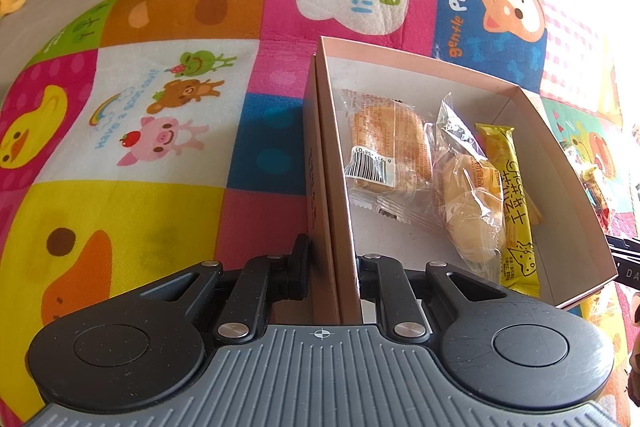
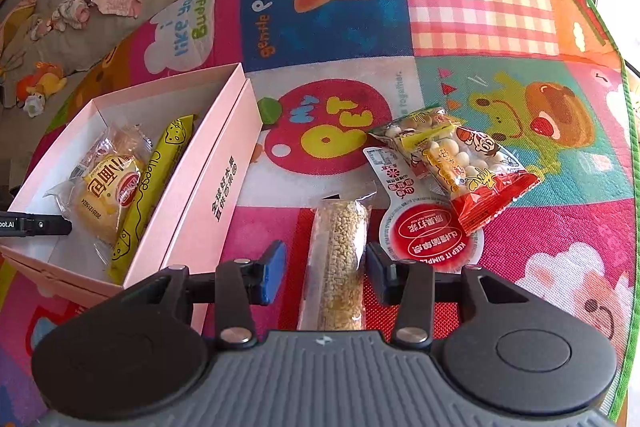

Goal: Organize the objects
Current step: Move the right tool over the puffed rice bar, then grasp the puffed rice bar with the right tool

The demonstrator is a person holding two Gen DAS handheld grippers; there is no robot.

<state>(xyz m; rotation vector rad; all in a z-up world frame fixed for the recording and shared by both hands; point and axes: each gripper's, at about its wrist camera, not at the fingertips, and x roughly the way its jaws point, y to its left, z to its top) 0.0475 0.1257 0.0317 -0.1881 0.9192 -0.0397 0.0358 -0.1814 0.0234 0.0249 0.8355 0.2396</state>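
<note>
clamping box wall, left claw; open mat beyond.

One pink box is seen left of the right tongs, with two wrapped buns and one yellow cheese stick counted inside. Ahead, one grain bar, one round-label pouch and two snack bags are counted.

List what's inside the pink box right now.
Inside the pink box: two clear-wrapped bread buns and a yellow cheese stick packet along the far wall. The packets overlap, so the floor beneath them is hidden.
</note>
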